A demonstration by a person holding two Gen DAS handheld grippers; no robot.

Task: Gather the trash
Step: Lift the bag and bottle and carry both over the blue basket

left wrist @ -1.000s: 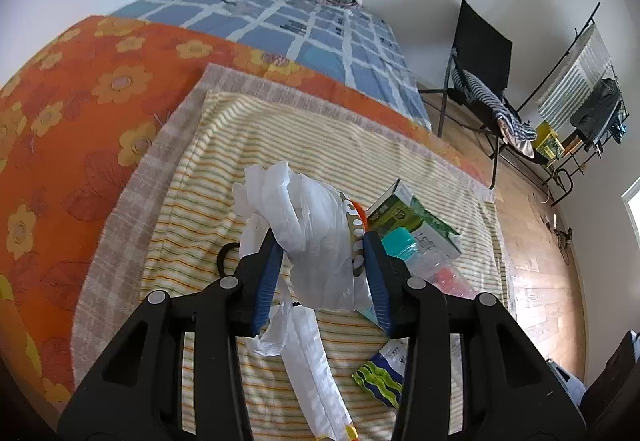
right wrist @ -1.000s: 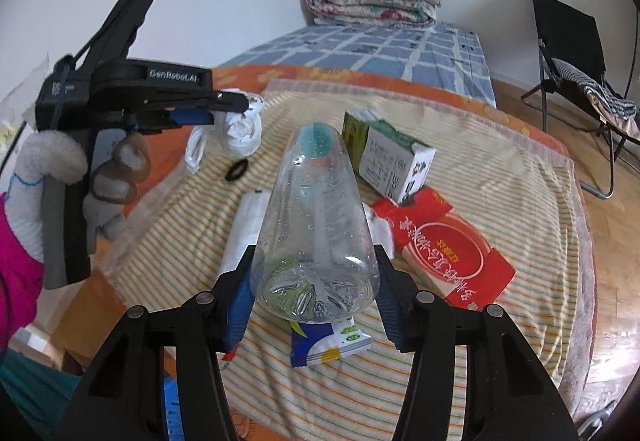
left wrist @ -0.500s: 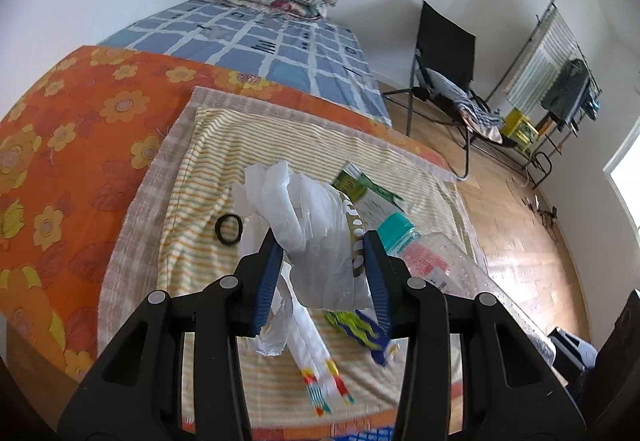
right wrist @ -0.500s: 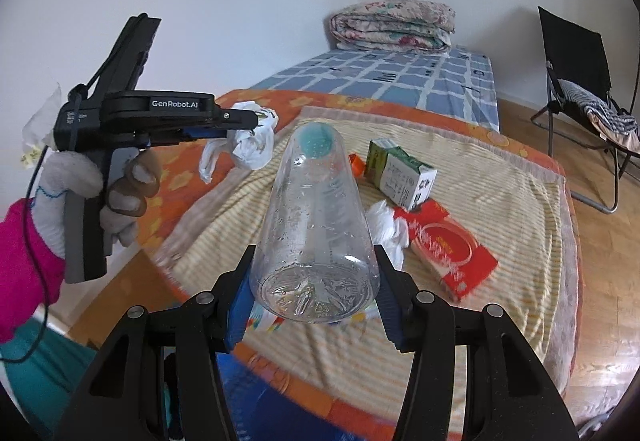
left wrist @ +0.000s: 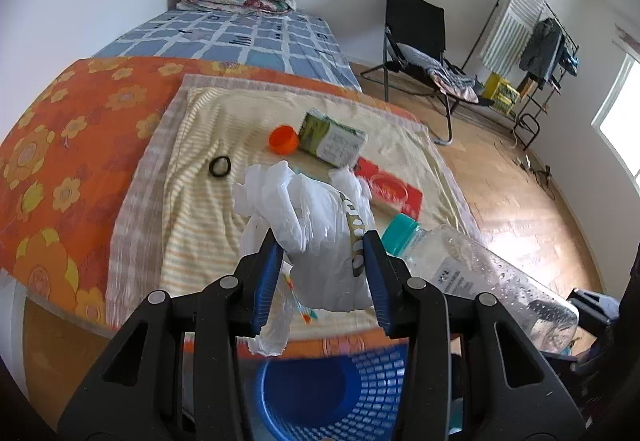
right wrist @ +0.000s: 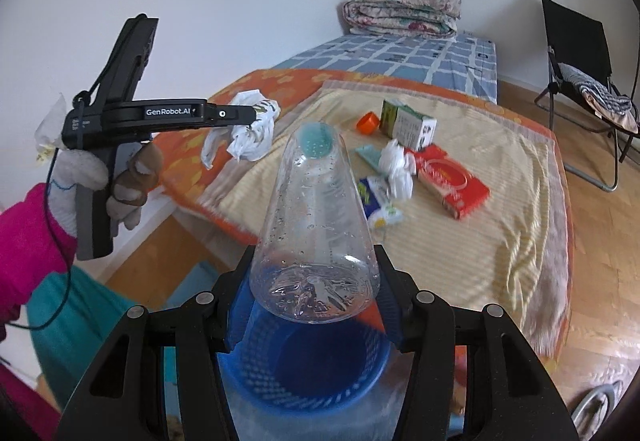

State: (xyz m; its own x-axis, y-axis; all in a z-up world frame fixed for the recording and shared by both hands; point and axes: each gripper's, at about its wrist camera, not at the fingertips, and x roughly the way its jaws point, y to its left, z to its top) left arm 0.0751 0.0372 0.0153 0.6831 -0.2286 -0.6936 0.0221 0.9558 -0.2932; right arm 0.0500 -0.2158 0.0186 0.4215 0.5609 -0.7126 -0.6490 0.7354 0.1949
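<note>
My left gripper (left wrist: 320,261) is shut on a crumpled white plastic bag (left wrist: 316,225) and holds it above a blue mesh basket (left wrist: 332,393) on the floor at the bed's foot. My right gripper (right wrist: 316,281) is shut on a clear plastic bottle (right wrist: 316,217) with a teal cap, also over the basket (right wrist: 304,365). The bottle also shows at the right of the left wrist view (left wrist: 476,281). The left gripper with the bag (right wrist: 248,129) shows at the left of the right wrist view. On the striped cloth lie a green carton (left wrist: 332,139), an orange cap (left wrist: 283,139) and a red packet (left wrist: 388,189).
A black ring (left wrist: 220,165) lies on the striped cloth. A crumpled white wrapper (right wrist: 396,165) and a small blue-green packet (right wrist: 376,201) lie near the red packet. A black folding chair (left wrist: 420,37) and a clothes rack (left wrist: 532,41) stand on the wooden floor to the right.
Both grippers have pulled back from the bed with the bag and the bottle. The blue basket has come into view below them.
</note>
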